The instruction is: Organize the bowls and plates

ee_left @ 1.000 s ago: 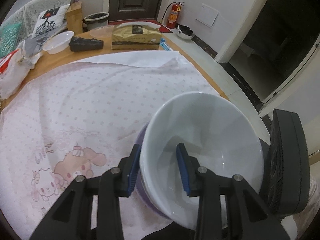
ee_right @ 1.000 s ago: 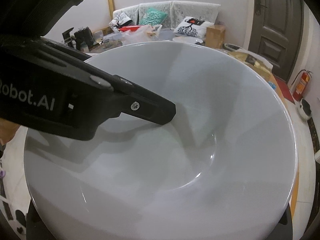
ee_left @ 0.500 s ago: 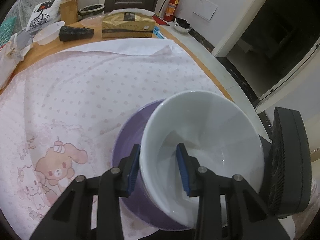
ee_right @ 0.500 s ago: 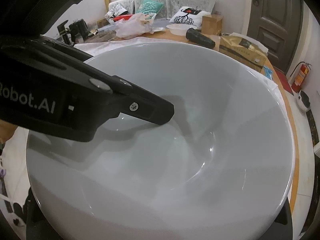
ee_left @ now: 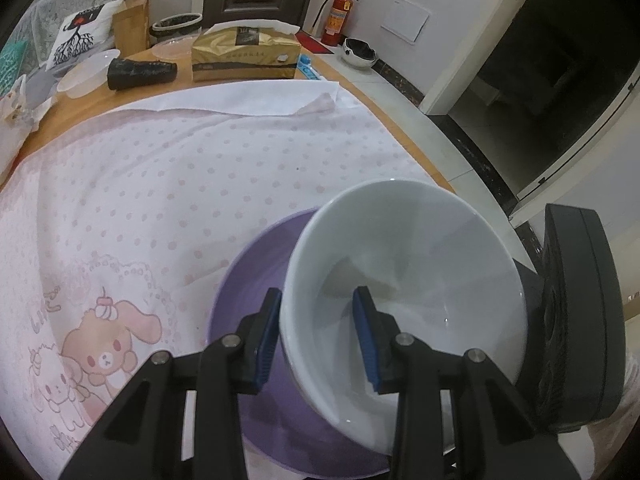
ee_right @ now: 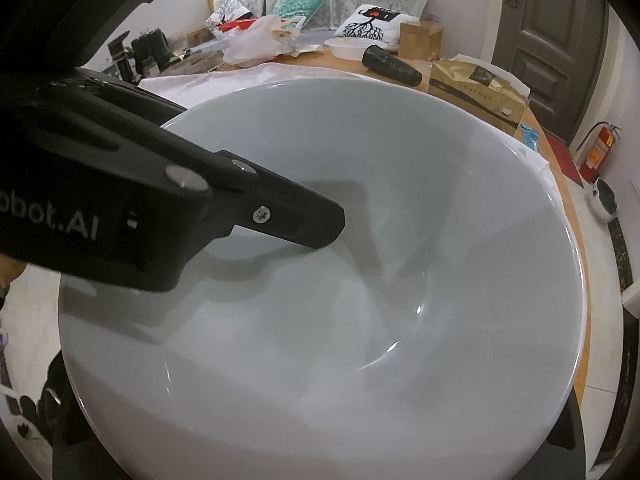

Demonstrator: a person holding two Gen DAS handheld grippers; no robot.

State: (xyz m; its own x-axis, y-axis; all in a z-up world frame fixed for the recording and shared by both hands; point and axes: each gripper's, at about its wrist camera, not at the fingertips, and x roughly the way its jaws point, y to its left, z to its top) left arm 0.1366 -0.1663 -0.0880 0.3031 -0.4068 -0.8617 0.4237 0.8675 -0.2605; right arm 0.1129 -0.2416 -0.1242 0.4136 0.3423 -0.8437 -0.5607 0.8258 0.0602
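Broadly, a round wooden worktop (ee_left: 80, 98) filled the left wrist view, most of it under a pale pink dotted cloth with cartoon animals (ee_left: 168, 200). At the near edge of that cloth sat a wide purple plastic bowl (ee_left: 240, 280). A glossy white ceramic bowl (ee_left: 420, 264) was tilted over the purple one's right side, overlapping its rim; whether the two touched could not be told.

Left gripper (ee_left: 318, 330): black, blue pads, clenched on the white bowl's near wall, one pad outside the rim, the other inside.

Right gripper (ee_left: 576, 352): only its dark body showed, just beside the white bowl's right side. In the right wrist view the bowl (ee_right: 400, 200) hid its fingers, so open or closed could not be told. The left gripper's inner finger (ee_right: 280, 220) reached down into the bowl.

Far side of worktop: gold tissue box (ee_left: 244, 56), black cone-shaped item lying on its side (ee_left: 140, 73), shallow clear plastic dish (ee_left: 86, 74). Red fire extinguisher (ee_left: 338, 20) stood on the floor by the door.
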